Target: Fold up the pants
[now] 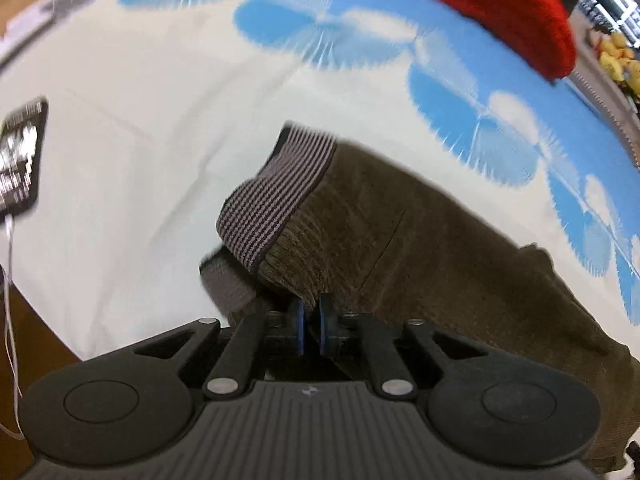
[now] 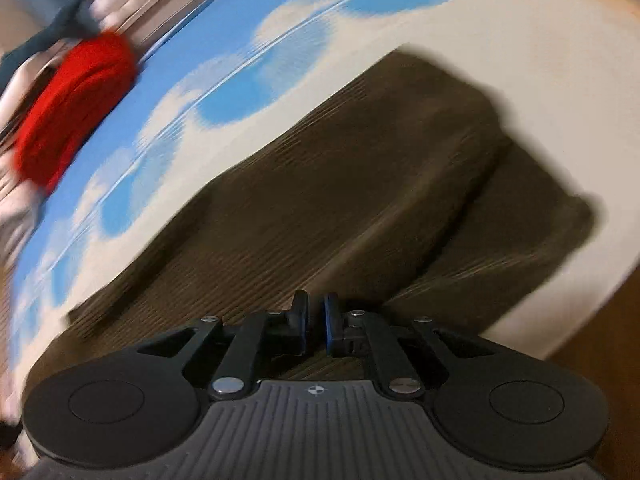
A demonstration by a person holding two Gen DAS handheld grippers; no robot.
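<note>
**Mia:** How many pants do you see?

**Ben:** One pair. The brown pants (image 1: 420,248) lie on the white sheet with blue flowers (image 1: 120,128). They have one striped waistband (image 1: 276,196), grey and dark, and it is turned up at the edge.

**Mia:** And how many grabbers?

**Ben:** Two. The left gripper (image 1: 311,320) points down at the pants, just below the waistband. Its two blue pads are almost together, and brown cloth is pinched between them. So it is clamped on the pants.

**Mia:** What about the other one?

**Ben:** The right gripper (image 2: 316,312) is over the brown pants (image 2: 360,184) too, above the leg part. Its two pads sit very close, with only a thin gap. I see cloth under them, but I cannot see any cloth caught in the gap. It looks squeezed closed on nothing.

**Mia:** Anything else on the bed?

**Ben:** One red thing (image 1: 504,12), soft and round, far up by the edge. One black phone (image 1: 22,160) near the left side, with one white cable (image 1: 10,280) hanging from it.

**Mia:** The right picture is smeary.

**Ben:** Yes, very blurry.
</note>
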